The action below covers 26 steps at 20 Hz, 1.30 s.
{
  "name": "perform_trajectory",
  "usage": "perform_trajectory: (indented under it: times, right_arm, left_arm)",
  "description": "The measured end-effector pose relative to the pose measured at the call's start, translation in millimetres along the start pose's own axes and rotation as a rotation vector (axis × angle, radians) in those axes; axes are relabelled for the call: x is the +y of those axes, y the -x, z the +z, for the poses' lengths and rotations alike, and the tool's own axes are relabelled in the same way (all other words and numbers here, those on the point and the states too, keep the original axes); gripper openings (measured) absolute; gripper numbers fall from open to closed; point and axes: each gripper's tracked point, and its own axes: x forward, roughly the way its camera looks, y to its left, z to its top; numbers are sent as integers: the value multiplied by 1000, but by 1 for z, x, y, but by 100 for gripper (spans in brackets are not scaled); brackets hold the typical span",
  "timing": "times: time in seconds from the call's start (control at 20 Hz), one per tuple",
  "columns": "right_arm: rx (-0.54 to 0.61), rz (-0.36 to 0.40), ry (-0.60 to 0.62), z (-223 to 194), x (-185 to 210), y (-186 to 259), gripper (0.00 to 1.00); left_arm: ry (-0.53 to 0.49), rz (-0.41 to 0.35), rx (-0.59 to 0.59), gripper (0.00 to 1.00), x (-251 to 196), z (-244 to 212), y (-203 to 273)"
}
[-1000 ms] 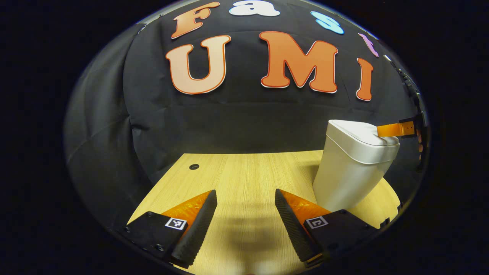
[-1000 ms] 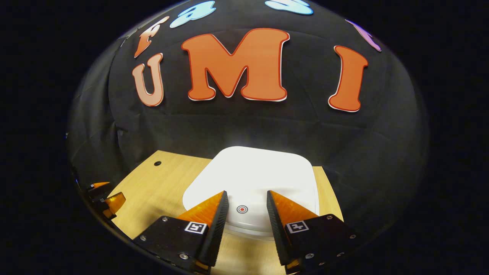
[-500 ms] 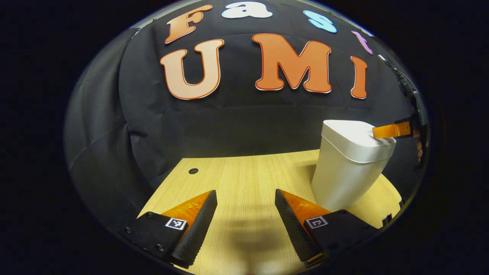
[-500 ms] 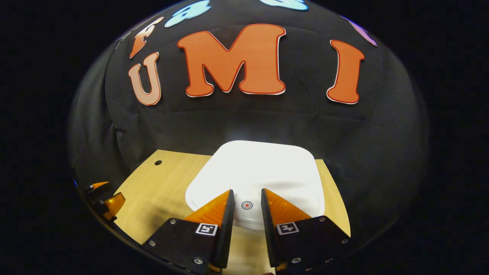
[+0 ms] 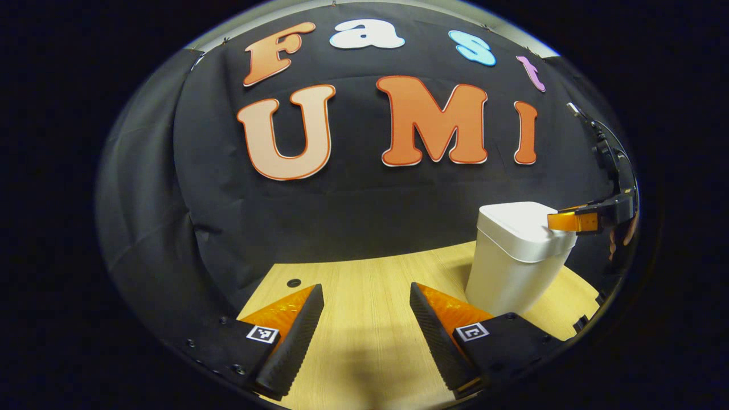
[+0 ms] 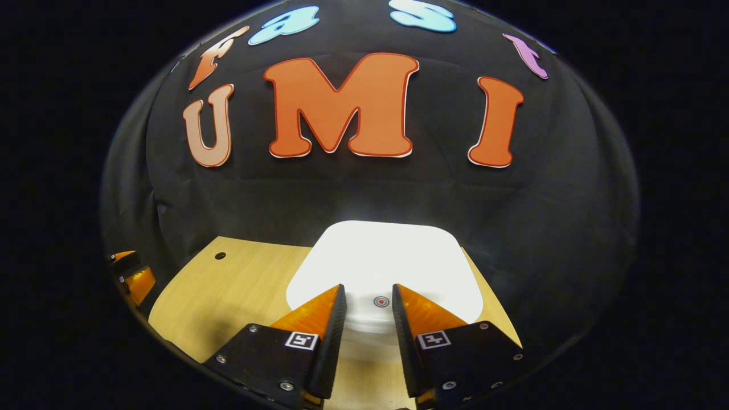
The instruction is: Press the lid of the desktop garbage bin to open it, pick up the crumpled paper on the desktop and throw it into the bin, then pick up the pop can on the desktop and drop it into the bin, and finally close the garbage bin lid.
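Note:
The white desktop bin (image 5: 515, 262) stands on the wooden table at the right of the left gripper view, with its lid down. In the right gripper view the lid (image 6: 387, 256) lies just beyond my fingers, with a small red ring mark (image 6: 380, 301) near its front edge. My right gripper (image 6: 368, 293) hovers over that front edge, its jaws narrowed to a small gap with nothing between them. It also appears as the right gripper (image 5: 569, 221) touching or just above the lid's near corner. My left gripper (image 5: 364, 296) is open over bare table, left of the bin.
The table (image 5: 364, 341) has a small round hole (image 5: 293, 282) near its back left edge. A hand (image 5: 622, 233) holds the right gripper at the far right. The left gripper (image 6: 128, 279) sits at the left rim of the right gripper view.
The right gripper's fingers have come closer together over the lid's ring mark. The left gripper has drawn back, so the bin looks smaller. The lid stays down.

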Motion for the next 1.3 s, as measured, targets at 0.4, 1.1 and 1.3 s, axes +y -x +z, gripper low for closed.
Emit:
perform_trajectory:
  times: [0.4, 1.1, 1.3]
  right_arm:
    - [-183, 6, 28, 36, 54, 46, 83]
    - [-343, 135, 116, 49, 138, 88, 95]
    - [-341, 166, 95, 47, 148, 86, 95]
  left_arm:
    - [39, 47, -159, 97, 47, 60, 28]
    - [-7, 99, -358, 99, 66, 102, 66]
    - [14, 119, -347, 96, 73, 93, 63]
